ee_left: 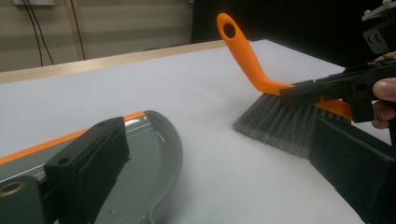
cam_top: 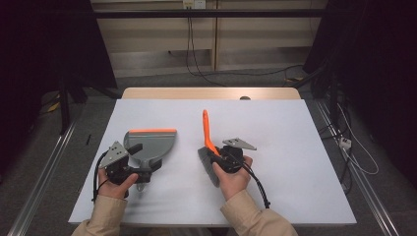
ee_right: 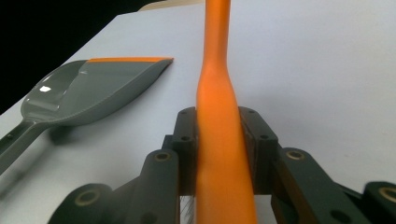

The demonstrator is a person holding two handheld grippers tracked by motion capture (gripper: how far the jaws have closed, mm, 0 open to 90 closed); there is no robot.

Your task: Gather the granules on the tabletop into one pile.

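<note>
Gripping brush (cam_top: 208, 142) (open table (cam_top: 295, 147) rightward)

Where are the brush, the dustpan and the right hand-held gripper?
brush (ee_left: 243, 51), left gripper view, on its orange handle.
dustpan (cam_top: 150, 141), high view, on its grey scoop.
right hand-held gripper (ee_right: 219, 140), right gripper view, between the pads clamped on the handle.

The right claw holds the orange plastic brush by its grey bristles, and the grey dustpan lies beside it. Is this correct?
Not quite. The right claw holds the orange plastic brush by its handle, not its bristles, as the right gripper view shows. The grey dustpan does lie beside it.
</note>
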